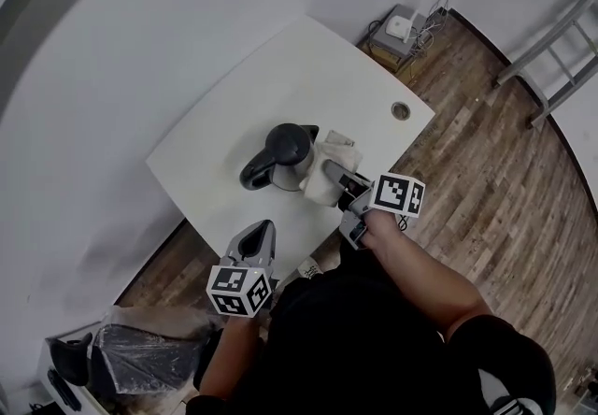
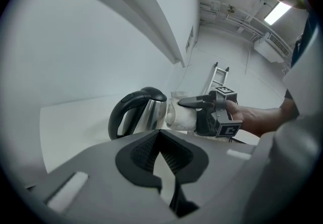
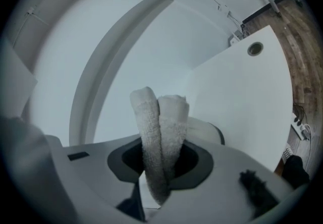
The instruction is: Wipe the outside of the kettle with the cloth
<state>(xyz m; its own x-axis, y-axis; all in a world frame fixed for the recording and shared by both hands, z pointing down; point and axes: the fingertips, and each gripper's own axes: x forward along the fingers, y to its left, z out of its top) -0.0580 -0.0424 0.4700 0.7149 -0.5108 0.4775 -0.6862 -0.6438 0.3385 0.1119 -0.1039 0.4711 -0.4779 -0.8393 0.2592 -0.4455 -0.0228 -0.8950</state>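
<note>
Kettle: upright near the middle of the white table; steel body, black lid, black handle pointing to about 8 o'clock in the head view.
Cloth: white towelling, bunched into a fold, lying against the kettle's side at its 3 o'clock.
Right gripper: clamped on the cloth, with the fold standing up between both jaws in the right gripper view; reaching in from 4 o'clock.
Left gripper: at the kettle's 6 o'clock, over the table's near edge and apart from the kettle; jaws drawn together with nothing between them.
Cable hole: in the tabletop, at the kettle's 2 o'clock, well apart.
Ladder: on the wooden floor, far off at 2 o'clock.
</note>
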